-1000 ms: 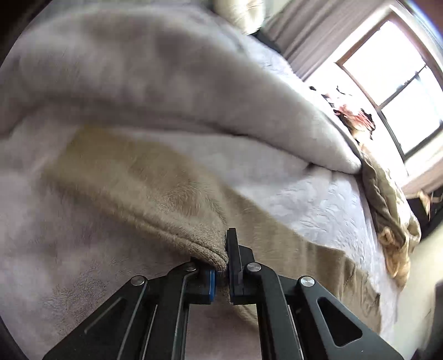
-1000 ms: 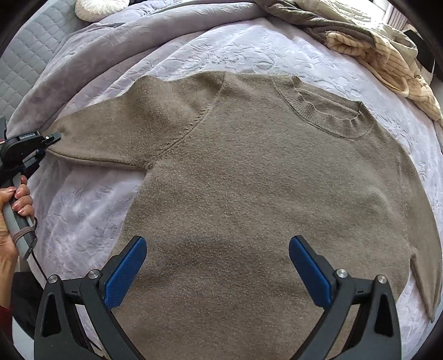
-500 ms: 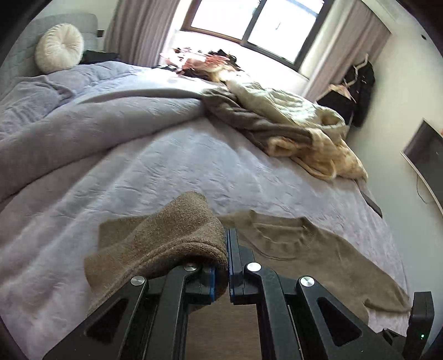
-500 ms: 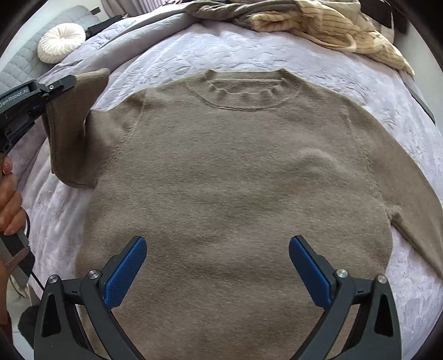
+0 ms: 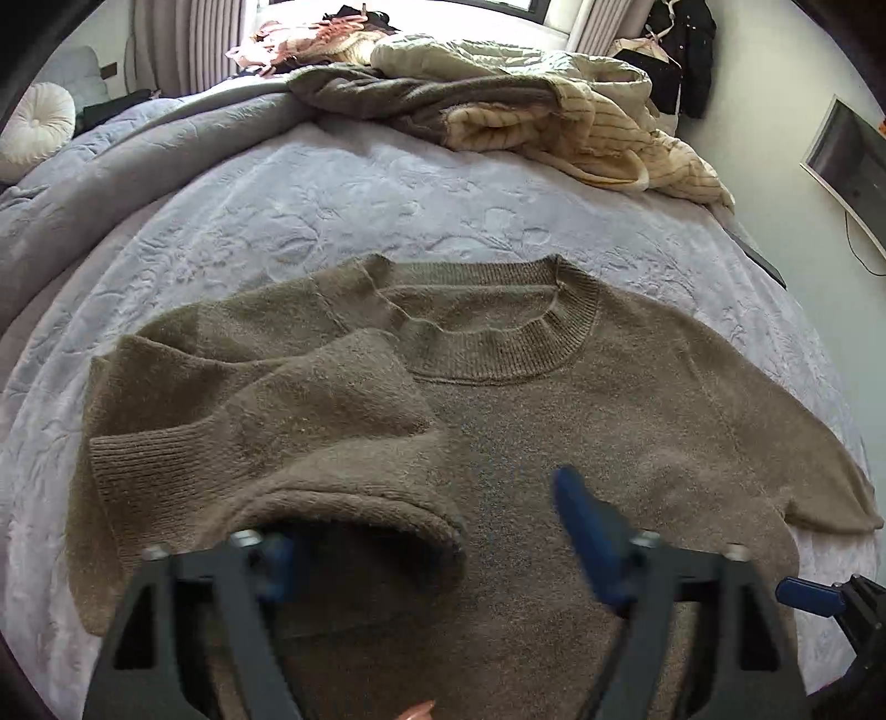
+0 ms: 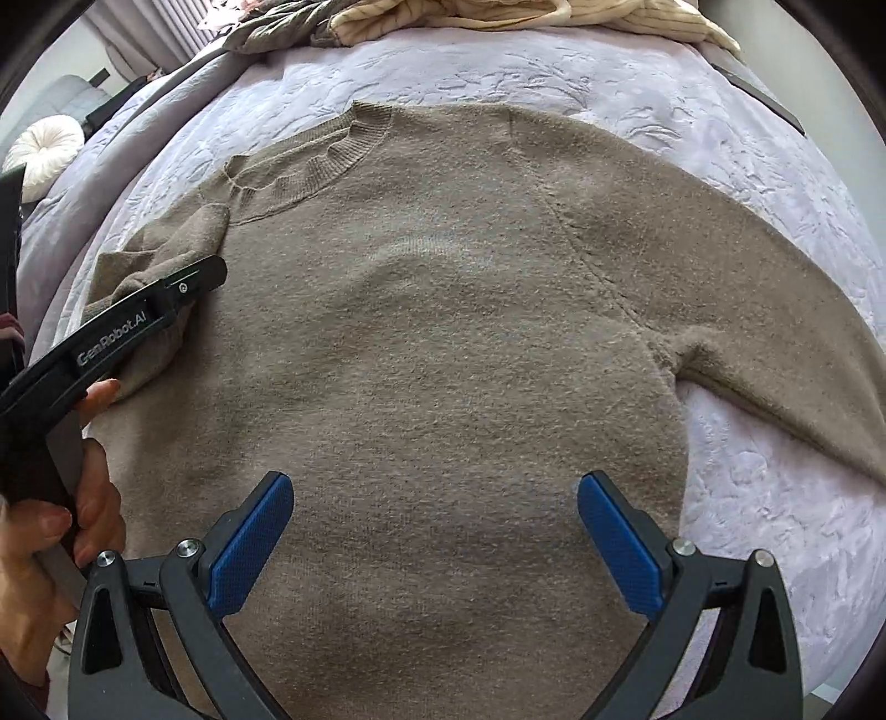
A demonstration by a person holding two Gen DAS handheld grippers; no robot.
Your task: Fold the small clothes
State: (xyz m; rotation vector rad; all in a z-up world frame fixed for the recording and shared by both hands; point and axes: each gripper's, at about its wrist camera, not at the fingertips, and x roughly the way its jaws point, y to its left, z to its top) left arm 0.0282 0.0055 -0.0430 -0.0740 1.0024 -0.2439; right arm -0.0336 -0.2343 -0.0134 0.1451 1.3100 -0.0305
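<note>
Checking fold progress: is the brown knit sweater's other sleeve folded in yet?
No, still spread. The long sleeve lies flat out on the lilac bedspread.

Bright daylight from the window (image 5: 531,4) beyond the bed's far edge, overexposed there. Soft shadow under the left gripper (image 5: 426,554), its fingers motion-blurred. Right wrist view sharp. Strong fisheye curvature, dark vignette at all corners.
</note>
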